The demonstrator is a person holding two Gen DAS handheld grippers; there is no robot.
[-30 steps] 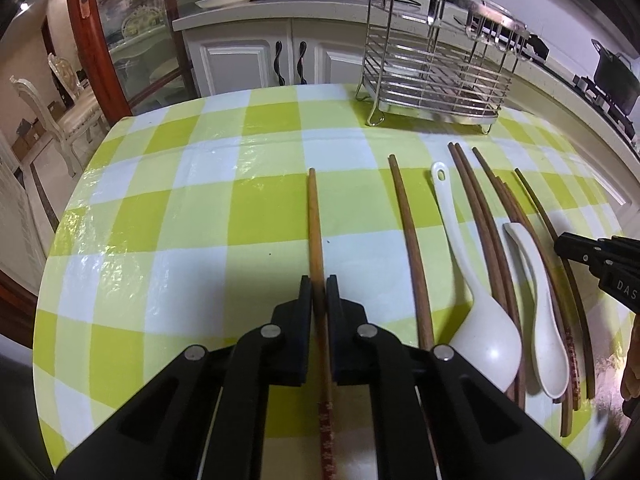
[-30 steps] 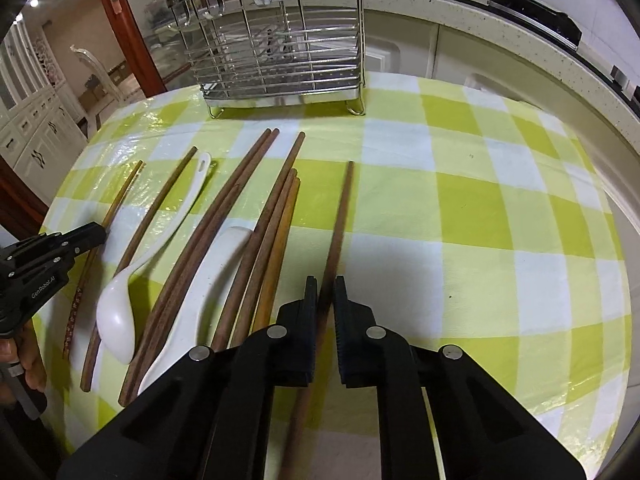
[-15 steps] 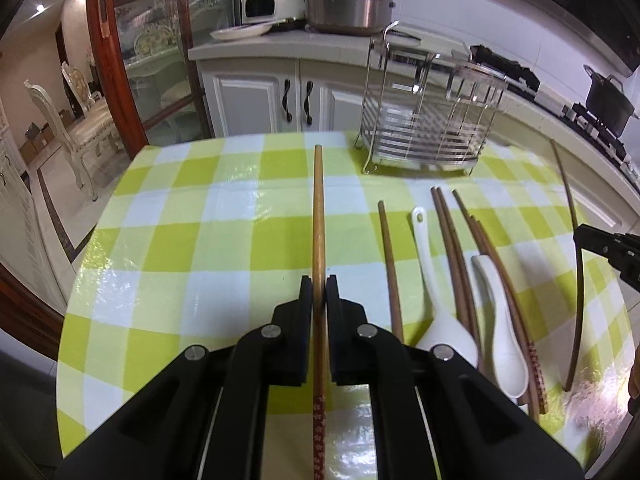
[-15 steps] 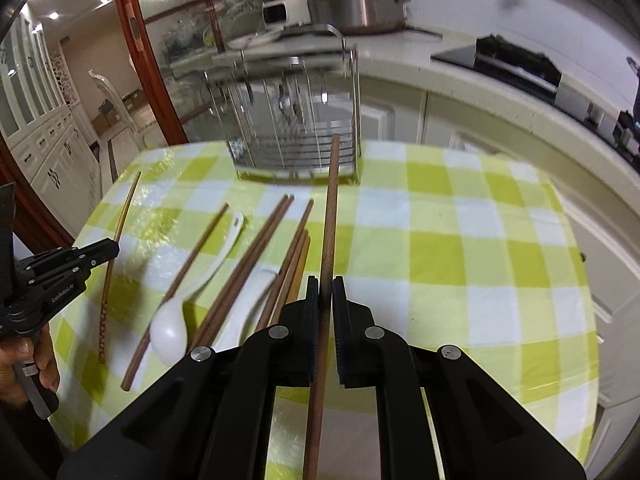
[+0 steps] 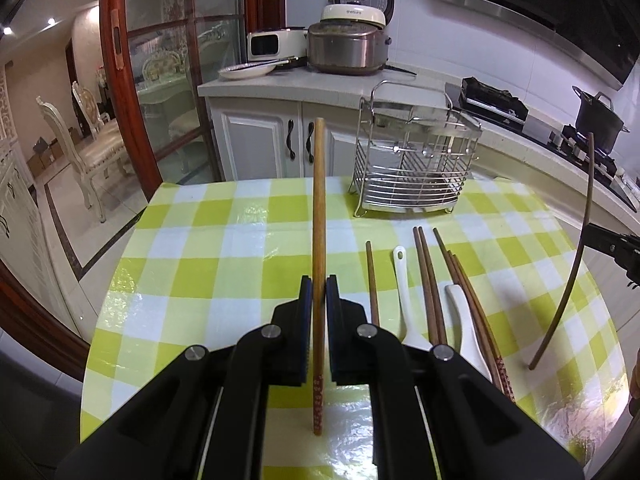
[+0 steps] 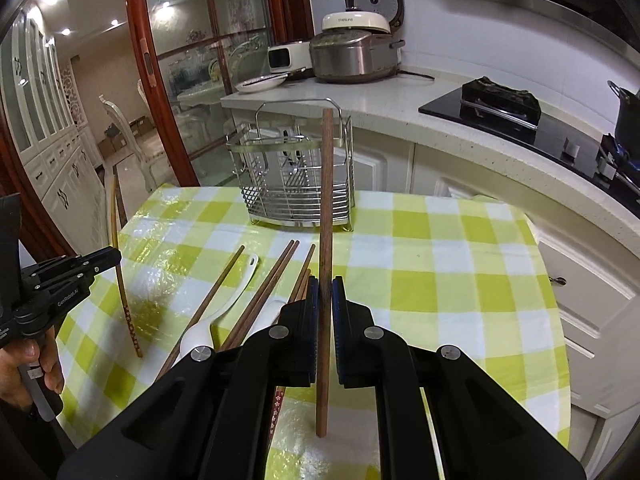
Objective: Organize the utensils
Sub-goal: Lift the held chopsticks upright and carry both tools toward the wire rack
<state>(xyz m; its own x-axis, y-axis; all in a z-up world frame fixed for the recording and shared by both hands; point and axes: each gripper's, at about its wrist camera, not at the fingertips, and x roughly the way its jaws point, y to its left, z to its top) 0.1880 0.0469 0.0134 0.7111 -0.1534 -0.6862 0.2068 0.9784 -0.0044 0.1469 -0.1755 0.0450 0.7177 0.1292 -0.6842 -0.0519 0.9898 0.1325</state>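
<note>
Left tongs (image 5: 319, 292): pressed together on a light wooden chopstick (image 5: 319, 208), pinched partway along its length, patterned end nearest me, plain end aimed toward the wire rack (image 5: 414, 168). I held it clear of the tabletop (image 5: 224, 276), apparently so it could be carried over and dropped in end-first.

Right tongs (image 6: 325, 292): pinching a dark wooden chopstick (image 6: 326, 200) in the same manner, its far end crossing in front of the rack in that view. One stick per hand, presumably to deliver a pair in one trip.

Remaining on the checked cloth, between my two hands: a single dark chopstick (image 5: 372, 280); a pair lying side by side (image 5: 429, 280); a further bunch (image 5: 472, 304), at least one with a patterned end; two white ceramic spoons, the longer (image 5: 404, 292) and the shorter (image 5: 466, 320), handles pointing at the rack.

Rack: upright at the far edge of the tabletop, open-topped. I could not tell whether its compartments held anything.
</note>
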